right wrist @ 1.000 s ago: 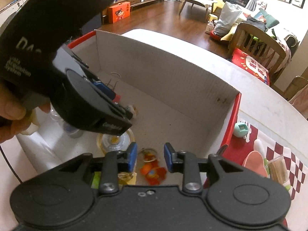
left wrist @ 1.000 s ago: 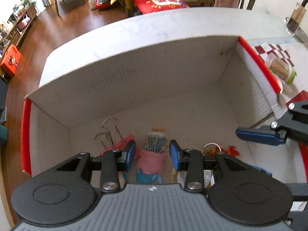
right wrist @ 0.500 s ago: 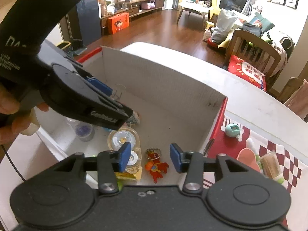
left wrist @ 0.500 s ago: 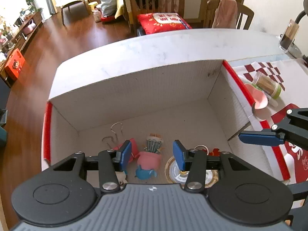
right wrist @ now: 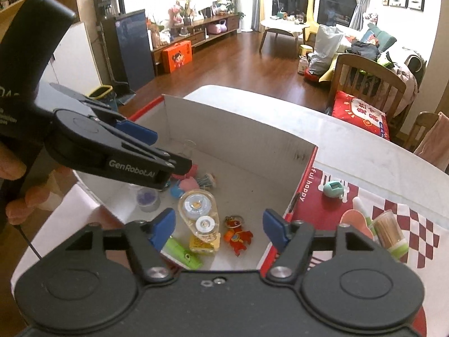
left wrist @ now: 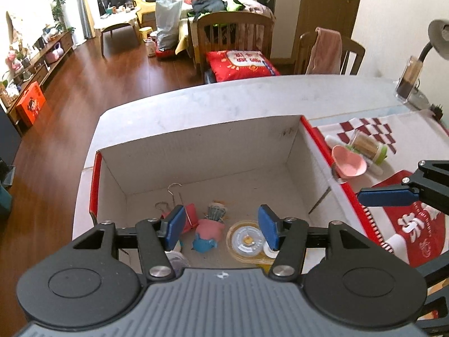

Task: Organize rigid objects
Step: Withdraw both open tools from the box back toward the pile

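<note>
A cardboard box (left wrist: 196, 140), white inside and red outside, holds several small items. My left gripper (left wrist: 221, 224) hangs above its floor, jaws opening and empty; a pink and blue toy figure (left wrist: 209, 229) lies below the gap, beside a pink binder clip (left wrist: 190, 214) and a clear correction-tape dispenser (left wrist: 245, 238). My right gripper (right wrist: 219, 226) hovers over the box's near right corner, jaws also opening and empty. Beneath it lie the tape dispenser (right wrist: 199, 213) and an orange keychain (right wrist: 237, 236). The left gripper (right wrist: 162, 151) shows at the left, held by a hand.
A green item (right wrist: 182, 254) and a small clear cup (right wrist: 147, 198) also lie in the box. On the red-and-white mat (left wrist: 407, 129) to the right are a pink dish (left wrist: 349, 163), a toothpick jar (left wrist: 367, 146) and a teal gadget (right wrist: 332, 186). Chairs stand beyond the table.
Both grippers have risen and drawn back from the box floor, and their jaws have spread. The pink toy and the orange keychain stay lying in the box.
</note>
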